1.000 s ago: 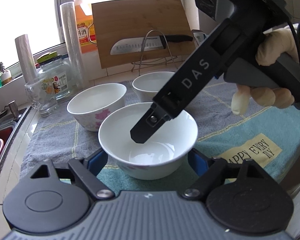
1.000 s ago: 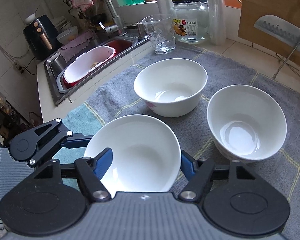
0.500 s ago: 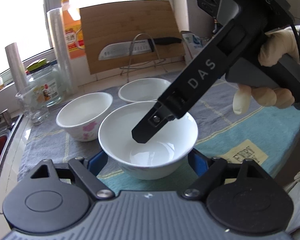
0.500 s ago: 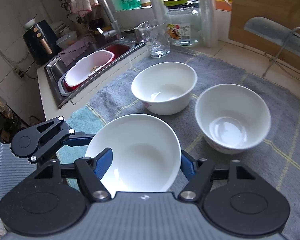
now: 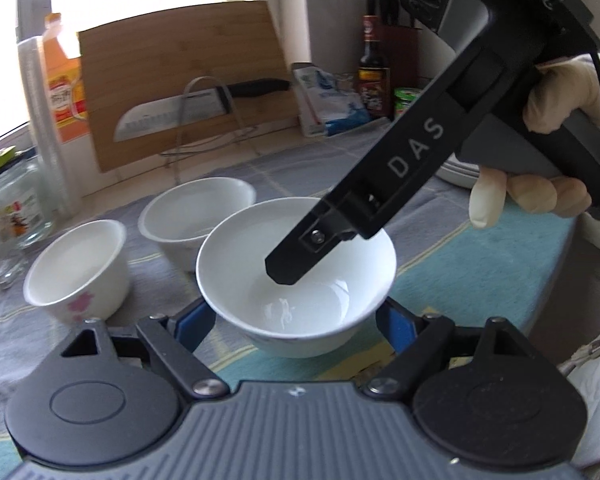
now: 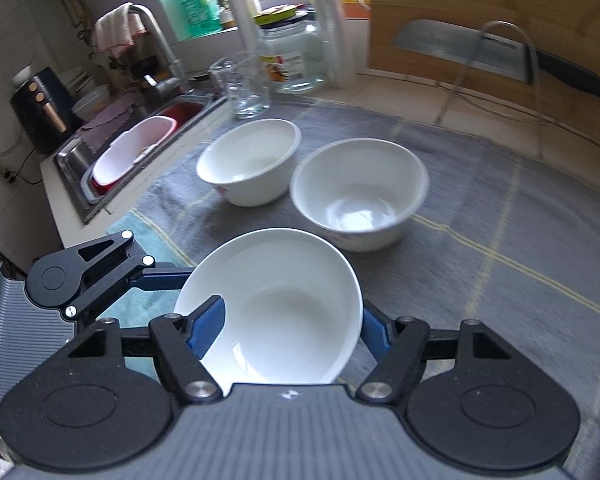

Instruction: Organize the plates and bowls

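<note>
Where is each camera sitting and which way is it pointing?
Left wrist: on the left gripper, looks across the held bowl toward the cutting board; right gripper and gloved hand show.
Right wrist: on the right gripper, faces the sink; left gripper body at left.
Shared: all three bowls, the knife.

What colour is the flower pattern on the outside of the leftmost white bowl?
Pink, on the leftmost white ceramic bowl; the left wrist view shows it best.

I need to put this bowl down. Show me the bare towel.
Free: grey towel right of the right-hand bowl, up to the cutting board. Crowded: the left bowl nearly touches it, with glass and jar behind.
</note>
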{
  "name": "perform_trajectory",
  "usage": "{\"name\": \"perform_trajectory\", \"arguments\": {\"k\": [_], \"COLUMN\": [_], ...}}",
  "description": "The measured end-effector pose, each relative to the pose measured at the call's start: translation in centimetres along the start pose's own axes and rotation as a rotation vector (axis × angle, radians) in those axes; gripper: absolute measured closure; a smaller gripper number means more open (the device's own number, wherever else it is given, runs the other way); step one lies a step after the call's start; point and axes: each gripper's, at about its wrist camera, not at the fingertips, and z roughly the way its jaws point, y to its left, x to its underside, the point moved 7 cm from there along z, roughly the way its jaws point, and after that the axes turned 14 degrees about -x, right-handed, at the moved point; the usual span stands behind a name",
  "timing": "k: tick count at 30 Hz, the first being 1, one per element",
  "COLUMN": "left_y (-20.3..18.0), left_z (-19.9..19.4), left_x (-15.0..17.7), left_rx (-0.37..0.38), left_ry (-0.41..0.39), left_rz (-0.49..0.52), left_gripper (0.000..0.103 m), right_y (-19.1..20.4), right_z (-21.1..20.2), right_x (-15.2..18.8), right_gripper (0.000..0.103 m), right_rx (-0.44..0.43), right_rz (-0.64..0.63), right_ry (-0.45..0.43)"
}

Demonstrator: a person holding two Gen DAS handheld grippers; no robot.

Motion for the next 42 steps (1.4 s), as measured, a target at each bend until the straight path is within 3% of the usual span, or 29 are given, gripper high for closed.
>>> {"name": "perform_trajectory", "arguments": {"k": [9,26,28,32,34,42], "left_y": [-2.6,-3.0,-2.9,-3.0,-2.7,-0.8], "left_z": [1.1,1.9,1.8,1.6,1.5,0.1], "left_x": [-0.2,0.0,0.0,0.2,0.3,1.5], "left_rx": [0.065,0.082,0.086,0.099,0.112,0.069], "left_ry": [0.025,0.041,0.038,0.032,0.032,0.057], "left_rz": [-0.019,-0.029,-0.027,-0.018,-0.035,-0.031], "left_gripper": [0.016,0.017,0.016,0.014,0.008,0.004], "right_y": [-2.2,-3.0,-3.0,-2.8,-2.8,-2.8], "right_z": [-1.5,-1.0,-0.9,-0.9,-1.0,-1.7], "right_x": [1.9,2.4,2.5,2.3,2.1,0.8], "right_gripper": [0.026,0.026,0.023,0.001,0.000,0.000], "right_rx": [0.034,0.038,0.030,0.041,0.037,0.066], "right_rz": [0.049,0.050,0.054,0.035,0.031,0.006], "right_ry": [0.010,0.043,0.041,0.026,0.021,-0.030]}}
